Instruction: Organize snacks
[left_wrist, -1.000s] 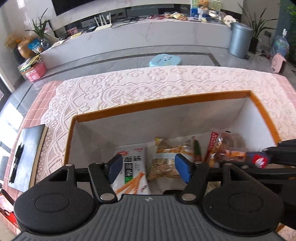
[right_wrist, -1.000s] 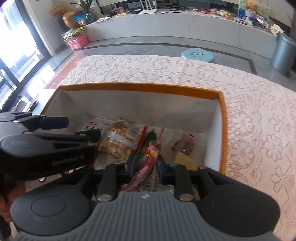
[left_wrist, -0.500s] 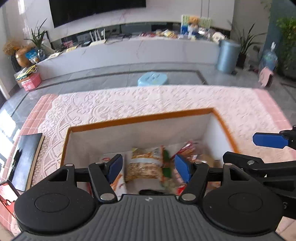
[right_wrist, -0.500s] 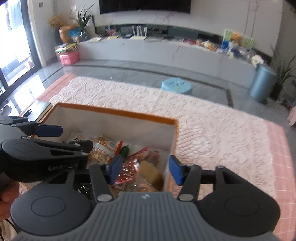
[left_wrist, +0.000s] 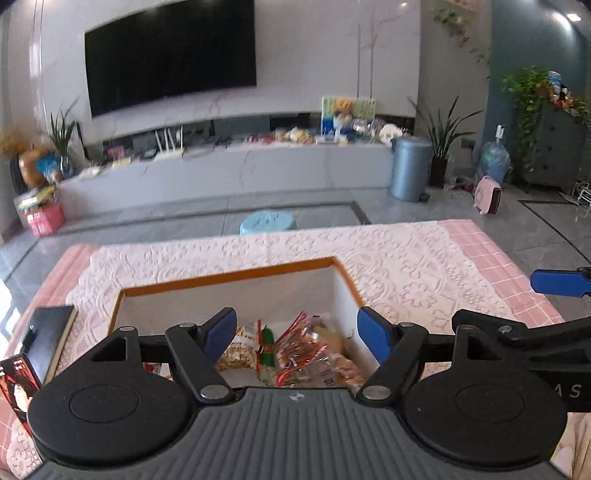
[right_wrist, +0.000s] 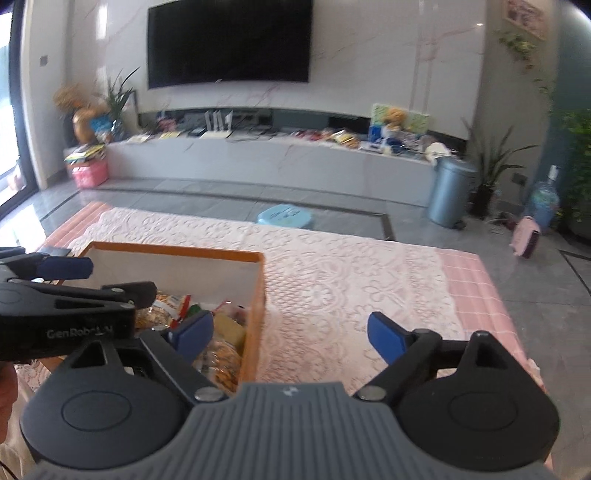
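Now both tongs stand wide and empty: the left tongs (left_wrist: 297, 334) and right tongs (right_wrist: 290, 332) have just been opening, nothing between their pads. The snacks (left_wrist: 295, 350) lie heaped in the box (right_wrist: 173, 248), on the lace-covered surface (right_wrist: 332, 273). Any packet riding high on the heap could catch a tong passing near and spill over the right wall.

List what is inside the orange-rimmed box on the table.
The box holds a pile of snack packets: a clear bag of golden pieces, a green packet and a yellow block. The near part is hidden by the left gripper.
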